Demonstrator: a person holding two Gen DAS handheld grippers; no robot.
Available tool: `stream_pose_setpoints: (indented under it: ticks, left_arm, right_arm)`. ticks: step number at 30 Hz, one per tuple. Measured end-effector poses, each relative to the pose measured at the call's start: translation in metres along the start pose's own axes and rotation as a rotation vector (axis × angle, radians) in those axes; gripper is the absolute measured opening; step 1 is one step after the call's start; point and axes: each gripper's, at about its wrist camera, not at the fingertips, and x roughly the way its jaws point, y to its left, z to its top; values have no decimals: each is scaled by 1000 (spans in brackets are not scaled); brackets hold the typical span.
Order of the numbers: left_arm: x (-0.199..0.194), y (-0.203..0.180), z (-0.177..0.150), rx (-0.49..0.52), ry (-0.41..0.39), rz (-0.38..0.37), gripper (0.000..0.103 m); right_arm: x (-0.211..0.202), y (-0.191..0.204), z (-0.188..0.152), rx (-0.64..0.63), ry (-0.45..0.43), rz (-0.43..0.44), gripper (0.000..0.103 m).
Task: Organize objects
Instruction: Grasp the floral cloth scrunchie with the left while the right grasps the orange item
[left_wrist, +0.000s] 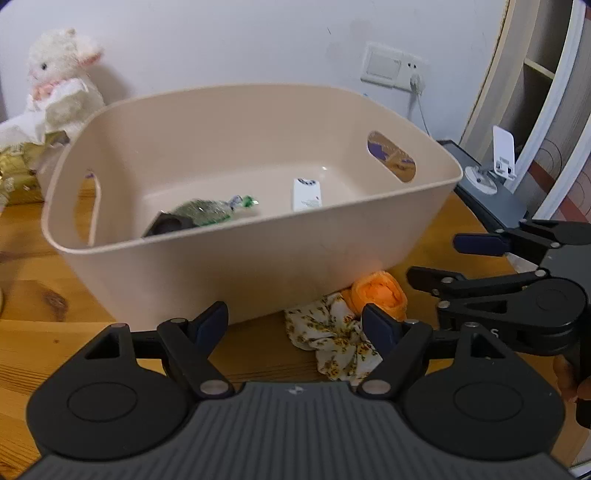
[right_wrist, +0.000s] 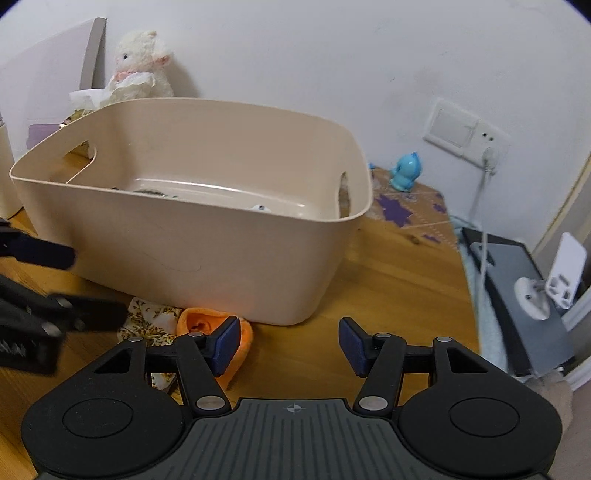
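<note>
right gripper (right_wrist: 289, 345) open, empty | orange cloth (right_wrist: 207, 325) touching beige bin (right_wrist: 229, 251)

One beige bin (left_wrist: 255, 266), three items inside it, two cloths lower centre, one plush lamb (left_wrist: 61, 70), one blue figurine (right_wrist: 405, 172), two grippers.

Soft, even indoor light; fisheye-bent edges, slight motion blur throughout.

Beige bin (left_wrist: 258, 266) on wood; orange cloth (left_wrist: 380, 293), floral cloth (left_wrist: 332, 332) beside.
</note>
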Motion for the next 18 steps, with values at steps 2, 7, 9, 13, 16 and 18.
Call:
stream_pose_setpoints:
  ticks: [2,7,9,13,16,18]
  left_arm:
    - [4,-2,-1,2,8,-18,81]
    - [10,-8,-3,22,15,-47,81]
    - [15,-11,-4,34,23,-43,81]
    - [20,-12,-5,28,36,-54,80]
    - [18,-9,-5,22,31,-63,80]
    - [12,-5,-3,6,16,-61,80]
  right_arm:
    - [4,0,-2,-6,10,17,63]
    - [12,1,-9,-26,32,47,63]
    - [14,1,-12,-24,36,50,64]
    - [18,-1,-15,-20,46,53,64]
    - [20,-1,-17,-22,54,51,64]
    - [21,-2,-18,-20,54,55,64]
